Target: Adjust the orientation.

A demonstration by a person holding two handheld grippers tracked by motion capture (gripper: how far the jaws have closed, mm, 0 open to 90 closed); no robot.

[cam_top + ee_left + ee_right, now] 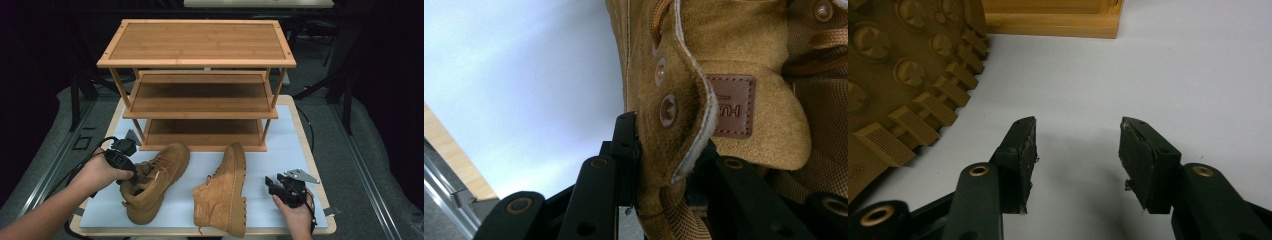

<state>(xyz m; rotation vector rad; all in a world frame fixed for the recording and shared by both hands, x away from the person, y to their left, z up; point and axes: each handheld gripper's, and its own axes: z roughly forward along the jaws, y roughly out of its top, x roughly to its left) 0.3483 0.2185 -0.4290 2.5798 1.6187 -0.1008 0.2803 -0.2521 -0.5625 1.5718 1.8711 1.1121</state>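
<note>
Two tan suede boots lie on the white mat in front of a wooden shoe rack [200, 60]. The left boot [155, 180] lies tilted, toe toward the rack. My left gripper [131, 176] is shut on the collar of the left boot [674, 150], one jaw outside the suede flap and one inside. The right boot [222, 192] lies on its side, its lugged sole [903, 85] facing my right gripper [270, 184]. My right gripper [1077, 150] rests open just right of that sole, nothing between its fingers [1020, 155].
The three-tier bamboo rack stands at the back of the table; its bottom shelf [200, 132] sits just behind the boots. The white mat [285, 145] has bare room at the right. The table's wooden edge [312, 160] runs along the right side.
</note>
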